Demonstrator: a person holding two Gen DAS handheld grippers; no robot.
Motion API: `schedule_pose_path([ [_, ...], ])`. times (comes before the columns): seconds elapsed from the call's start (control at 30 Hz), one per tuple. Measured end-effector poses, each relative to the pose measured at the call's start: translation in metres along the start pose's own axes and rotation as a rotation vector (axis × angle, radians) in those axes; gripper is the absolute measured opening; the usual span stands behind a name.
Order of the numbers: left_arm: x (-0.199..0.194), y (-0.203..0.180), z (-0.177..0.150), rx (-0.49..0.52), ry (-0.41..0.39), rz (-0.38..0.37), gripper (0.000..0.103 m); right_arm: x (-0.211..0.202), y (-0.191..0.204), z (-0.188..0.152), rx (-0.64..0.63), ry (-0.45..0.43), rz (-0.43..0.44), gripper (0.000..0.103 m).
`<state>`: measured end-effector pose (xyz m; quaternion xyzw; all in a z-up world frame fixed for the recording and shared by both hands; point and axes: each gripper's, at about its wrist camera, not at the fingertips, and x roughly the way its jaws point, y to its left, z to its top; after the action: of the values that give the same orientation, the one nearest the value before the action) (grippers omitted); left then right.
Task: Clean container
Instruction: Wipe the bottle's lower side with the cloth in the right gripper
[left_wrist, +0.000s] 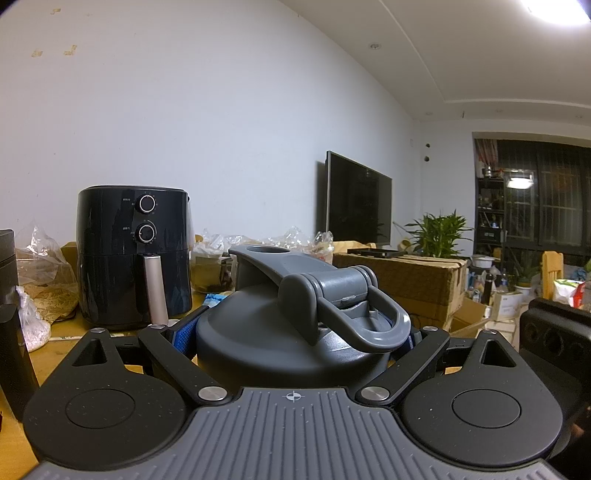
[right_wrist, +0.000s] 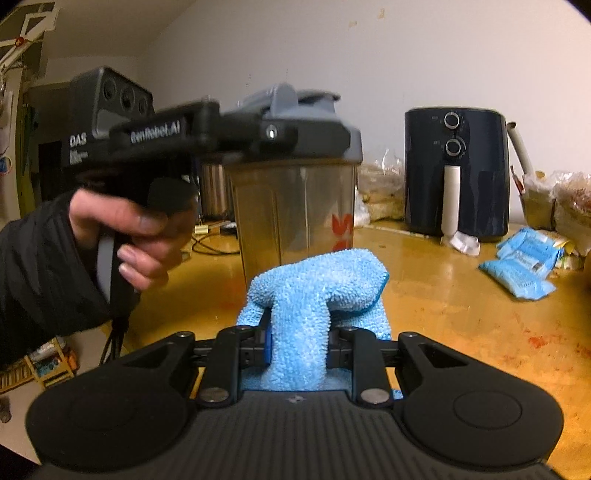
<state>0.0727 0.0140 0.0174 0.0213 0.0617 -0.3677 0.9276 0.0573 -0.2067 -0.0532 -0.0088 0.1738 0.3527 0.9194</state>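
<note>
Behind shaker bottle (right_wrist: 295, 192): air fryer (right_wrist: 456, 173) | right: blue packets (right_wrist: 524, 267)

I note that my left handheld matte-black plastic two-finger gripper (right_wrist: 273, 134) carries white "GenRobot.AI" and "DAS" lettering, a boxy camera housing with three round lenses, and a silver screw at the finger pivot. The hand (right_wrist: 136, 236) emerges from a black quilted sleeve (right_wrist: 33, 280). My right black two-finger gripper (right_wrist: 299, 347) shows a grey ribbed deck, round black discs, silver pivot bolts and blue finger pads.

bare tabletop (right_wrist: 461, 295) lies open right of the container (right_wrist: 295, 206); air fryer (right_wrist: 456, 173) blocks behind.
</note>
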Motion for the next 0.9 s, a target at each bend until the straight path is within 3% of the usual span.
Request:
schedule_pose_path([
  [0.37,0.0,0.0,0.0,0.001,0.002,0.0,0.095,0.015,-0.001,-0.017,-0.022,0.09,0.004,0.019],
  [0.9,0.0,0.0,-0.001,0.003,0.006,0.002,0.095,0.011,0.0,-0.015,-0.032,0.049,-0.002,0.02],
])
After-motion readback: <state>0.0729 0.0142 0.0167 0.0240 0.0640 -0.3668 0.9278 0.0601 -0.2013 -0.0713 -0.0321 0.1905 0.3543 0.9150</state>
